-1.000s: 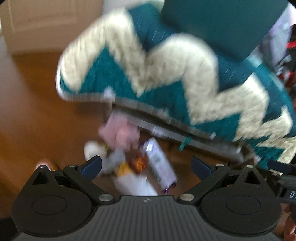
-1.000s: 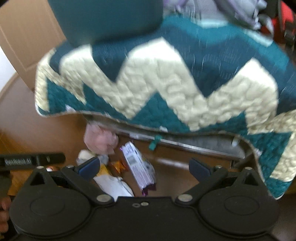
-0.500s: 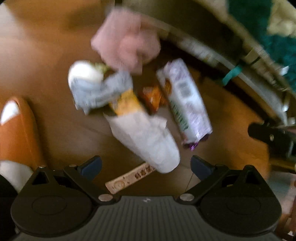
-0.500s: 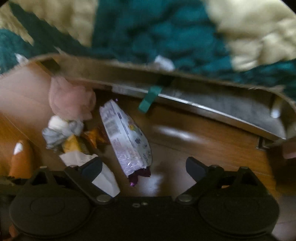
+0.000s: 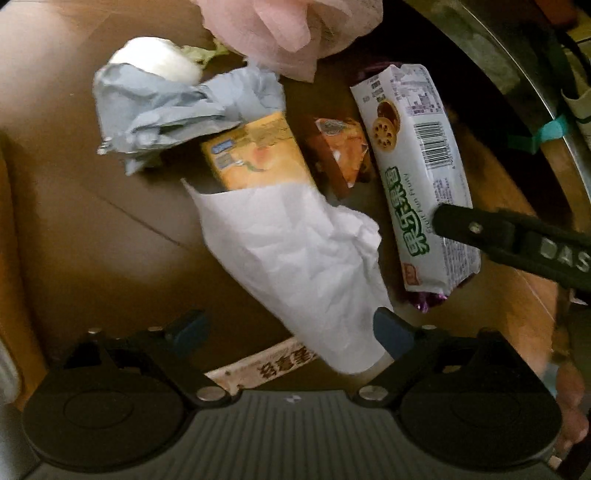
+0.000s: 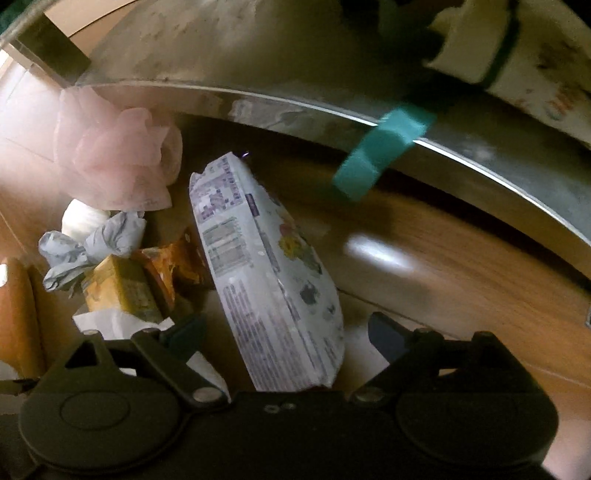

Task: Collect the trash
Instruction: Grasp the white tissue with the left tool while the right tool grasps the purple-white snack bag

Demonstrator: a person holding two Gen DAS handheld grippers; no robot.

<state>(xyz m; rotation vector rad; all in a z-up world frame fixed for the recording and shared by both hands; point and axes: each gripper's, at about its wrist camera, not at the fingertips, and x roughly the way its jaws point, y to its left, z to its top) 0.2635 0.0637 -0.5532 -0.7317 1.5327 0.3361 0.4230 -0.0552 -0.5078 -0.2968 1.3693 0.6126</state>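
We judge the collecting barely begun: every scrap we see lies on the wooden floor [image 5: 92, 236], and neither tool holds anything. Nearest us, the left gripper [image 5: 291, 328] has its jaws spread wide above the white crumpled paper [image 5: 303, 254] and a printed paper strip [image 5: 273, 363]. The right gripper [image 6: 286, 334] is likewise spread, straddling the near end of the long biscuit packet [image 6: 273, 280]. Beyond lie the yellow carton [image 5: 255, 155], the orange wrapper [image 5: 341, 147], grey crumpled paper [image 5: 173, 110], a white lump [image 5: 159, 61] and pink tissue [image 5: 295, 29], all in one heap near the metal bed rail [image 6: 295, 96].

The left view shows the packet's barcoded face and the right tool's finger over it; the right view alone shows the teal strap [image 6: 380, 151] around the rail.
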